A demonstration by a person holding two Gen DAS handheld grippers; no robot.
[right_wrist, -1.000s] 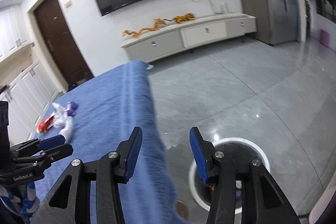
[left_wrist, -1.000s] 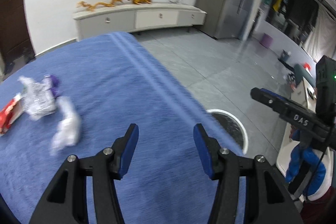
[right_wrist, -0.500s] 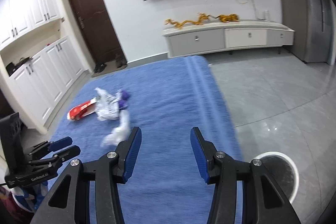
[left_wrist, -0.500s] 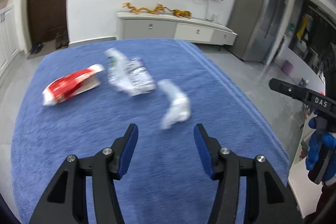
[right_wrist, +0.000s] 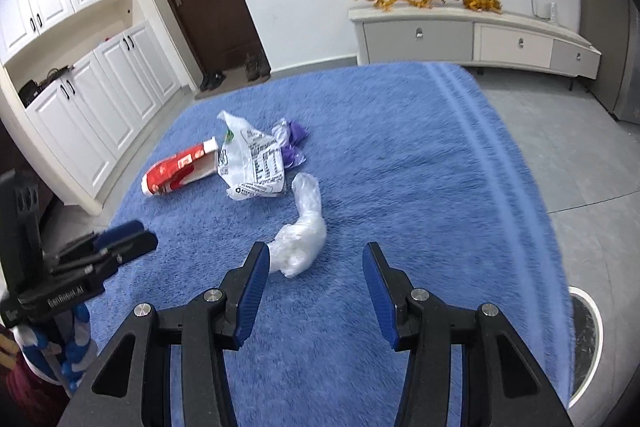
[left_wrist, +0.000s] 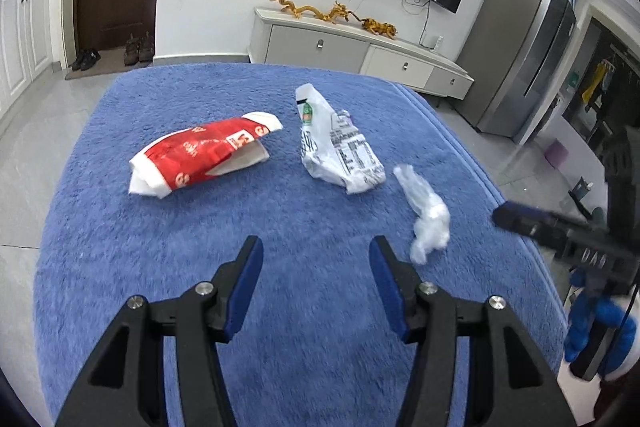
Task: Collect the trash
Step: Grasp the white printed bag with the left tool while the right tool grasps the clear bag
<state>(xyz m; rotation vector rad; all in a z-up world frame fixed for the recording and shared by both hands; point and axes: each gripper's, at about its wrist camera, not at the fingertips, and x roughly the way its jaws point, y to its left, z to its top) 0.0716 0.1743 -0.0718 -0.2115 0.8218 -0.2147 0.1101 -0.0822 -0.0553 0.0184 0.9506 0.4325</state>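
Three pieces of trash lie on a blue cloth-covered table: a red and white wrapper at left, a white printed plastic bag in the middle, a crumpled clear plastic film at right. My left gripper is open and empty above the cloth, nearer than the trash. My right gripper is open and empty, with the clear film just beyond its left finger. The right wrist view also shows the red wrapper, the white bag and a purple scrap.
A round white-rimmed bin stands on the floor off the table's right edge. A TV cabinet lines the far wall, white cupboards the left. Each gripper shows in the other's view: the right one, the left one.
Both grippers have swung left from the floor and bin side to face the table. The trash now lies in front of them, and closer.
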